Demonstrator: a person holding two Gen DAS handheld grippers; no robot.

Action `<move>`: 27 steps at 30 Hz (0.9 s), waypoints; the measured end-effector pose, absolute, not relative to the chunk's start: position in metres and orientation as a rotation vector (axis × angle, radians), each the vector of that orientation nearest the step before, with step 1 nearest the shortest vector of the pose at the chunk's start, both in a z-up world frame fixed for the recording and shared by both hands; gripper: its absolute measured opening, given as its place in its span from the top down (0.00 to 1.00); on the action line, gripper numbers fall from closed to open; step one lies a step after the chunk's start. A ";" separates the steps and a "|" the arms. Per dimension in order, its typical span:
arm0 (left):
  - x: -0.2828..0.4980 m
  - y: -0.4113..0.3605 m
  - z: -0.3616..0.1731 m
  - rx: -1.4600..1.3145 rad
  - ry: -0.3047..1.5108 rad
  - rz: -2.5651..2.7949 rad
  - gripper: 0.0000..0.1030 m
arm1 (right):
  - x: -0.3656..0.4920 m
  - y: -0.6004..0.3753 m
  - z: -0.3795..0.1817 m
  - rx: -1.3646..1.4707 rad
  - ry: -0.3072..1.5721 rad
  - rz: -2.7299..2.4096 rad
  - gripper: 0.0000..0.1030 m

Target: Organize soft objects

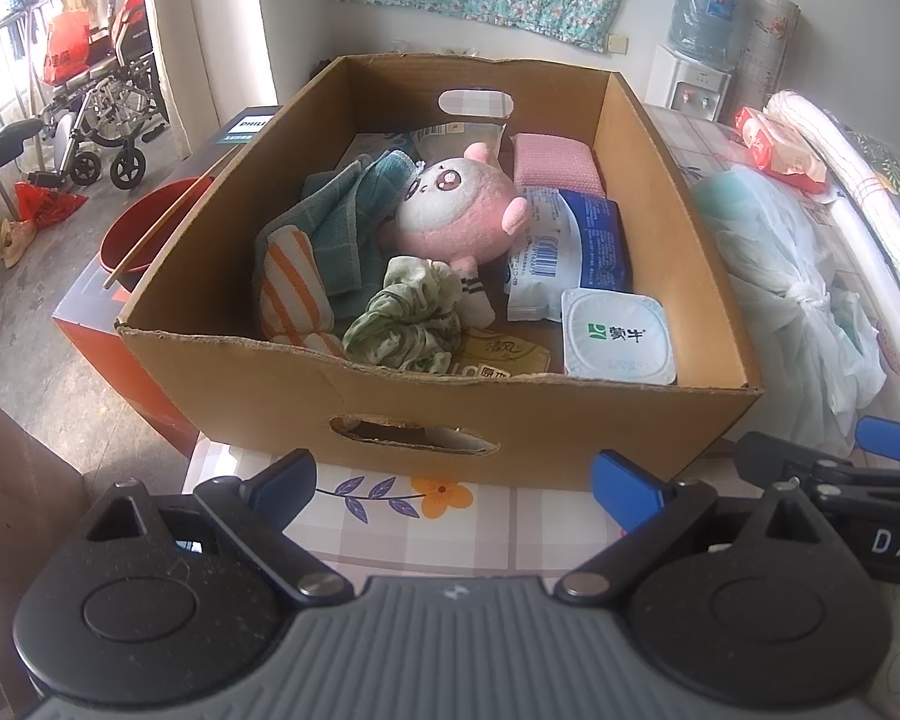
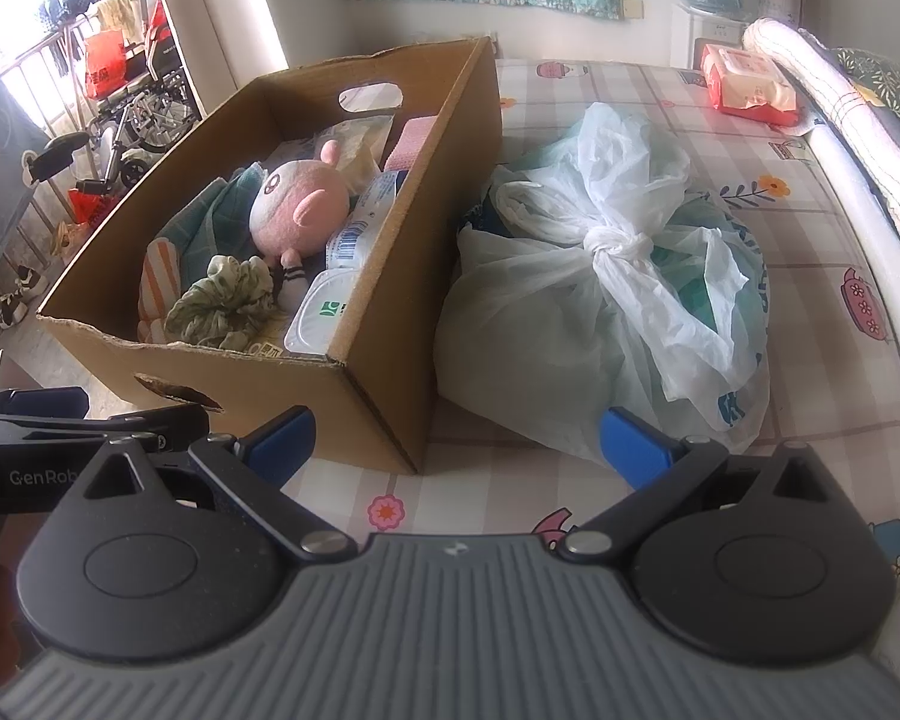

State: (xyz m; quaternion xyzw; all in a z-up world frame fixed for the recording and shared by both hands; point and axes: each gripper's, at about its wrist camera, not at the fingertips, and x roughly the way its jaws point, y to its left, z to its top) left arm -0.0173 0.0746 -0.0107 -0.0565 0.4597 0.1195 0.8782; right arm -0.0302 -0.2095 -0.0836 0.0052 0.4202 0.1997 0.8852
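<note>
Both the left gripper (image 1: 456,489) and right gripper (image 2: 457,443) hover empty, jaws spread wide, just before the cardboard box (image 1: 438,414), where the pink plush (image 1: 456,210), towels (image 1: 336,210) and scrunchie (image 1: 405,324) lie heaped inside.

A knotted plastic bag (image 2: 618,276) sits beside the box on the patterned bed sheet (image 2: 810,252). A wheelchair (image 1: 99,120) stands by the window, and a water dispenser (image 1: 699,54) stands against the far wall.

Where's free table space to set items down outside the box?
Bare tablecloth between the knotted plastic bag and the red tissue pack, and in front of the cardboard box. Inside the box it is crowded.
</note>
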 end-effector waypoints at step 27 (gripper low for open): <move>-0.018 0.074 -0.012 -0.121 0.962 0.253 0.04 | -0.031 -0.210 -0.087 0.014 0.880 0.417 0.01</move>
